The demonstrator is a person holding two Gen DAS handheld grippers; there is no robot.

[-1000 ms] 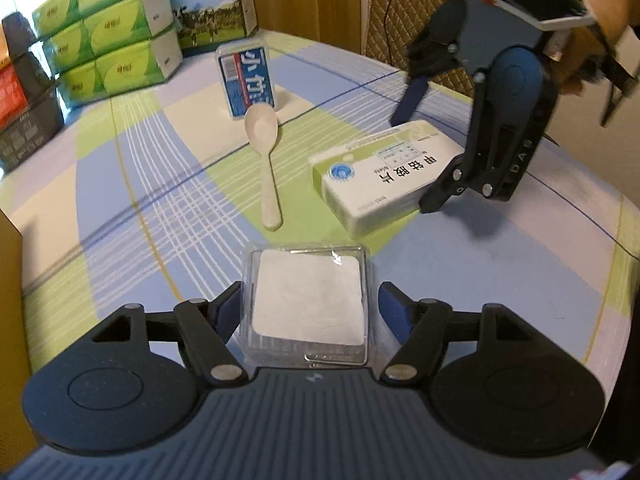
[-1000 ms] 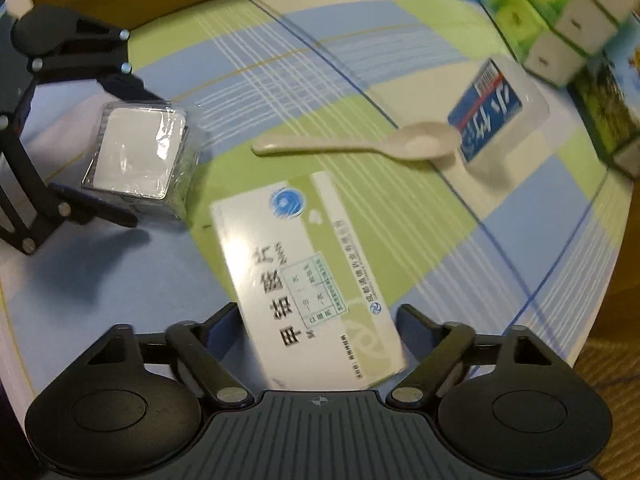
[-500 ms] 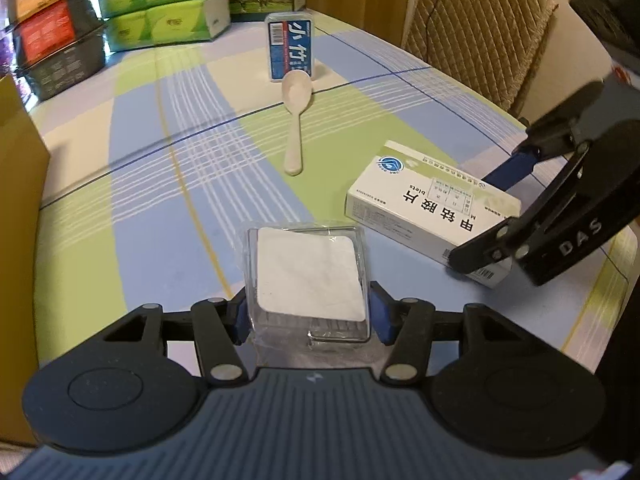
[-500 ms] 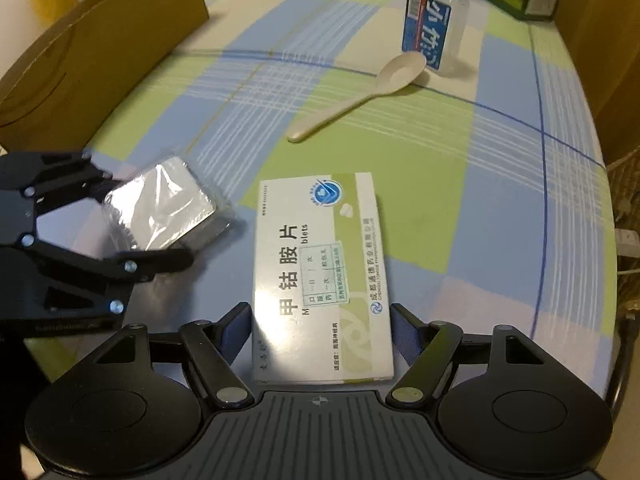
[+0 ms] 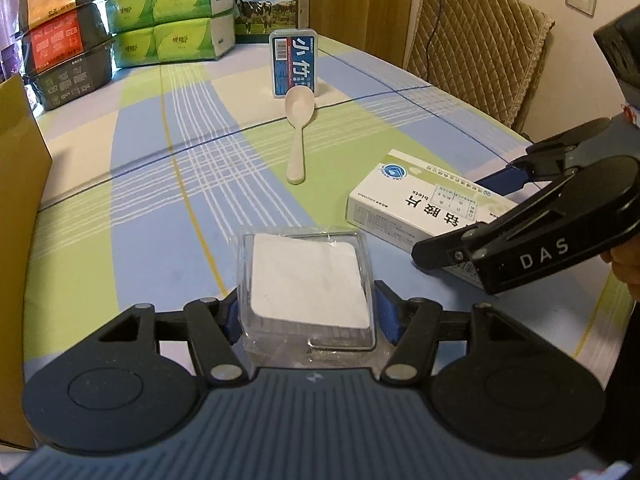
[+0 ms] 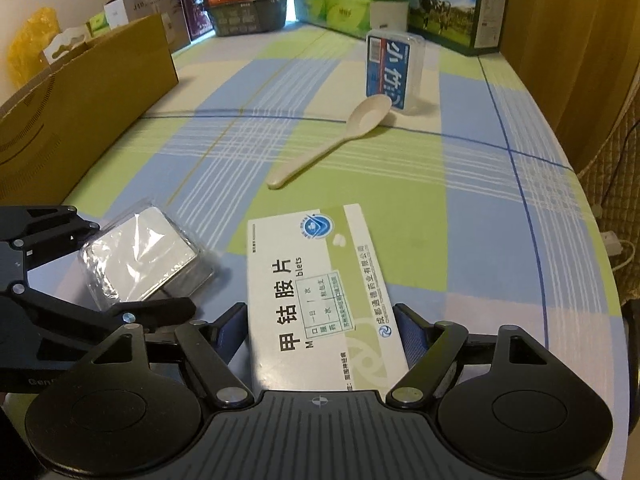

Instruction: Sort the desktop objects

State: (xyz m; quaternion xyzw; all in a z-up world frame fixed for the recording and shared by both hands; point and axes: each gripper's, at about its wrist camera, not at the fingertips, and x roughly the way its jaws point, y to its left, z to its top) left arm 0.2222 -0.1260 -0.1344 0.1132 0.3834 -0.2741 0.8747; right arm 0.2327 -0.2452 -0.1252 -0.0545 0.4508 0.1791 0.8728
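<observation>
- Case of clear plastic [image 5: 306, 280] with a white insert: it sits between the blue pads of the left gripper [image 5: 308, 314], which press on both of its sides. A second ago the pads stood off it on either side, so the grasp has since closed. Whether it is off the tablecloth [image 5: 160, 184] cannot be told.
- Medicine box [image 6: 320, 300], white and green: it lies flat between the fingers of the right gripper [image 6: 322, 330]. The pads look to touch its long edges, having drawn in from a wider spread a second ago. Judged pinched, though a firm hold is not confirmed.
- Meaning for the task: both items appear secured at once; the next step is likely a lift and carry to a sorting place.
- Cardboard box [image 6: 80, 120]: open-topped, ahead and left of the right gripper, beyond the left gripper; a probable destination, not certain.
- Spoon [image 5: 298, 128]: straight ahead of the left gripper, well apart, bowl end resting against an upright blue-labelled container [image 5: 294, 64]. Both untouched.
- Obstructions: the two grippers are close, the right one's near finger just beside the clear case; simultaneous lifting risks a knock. Tissue packs [image 5: 176, 12] stand far ahead, clear of the work.
</observation>
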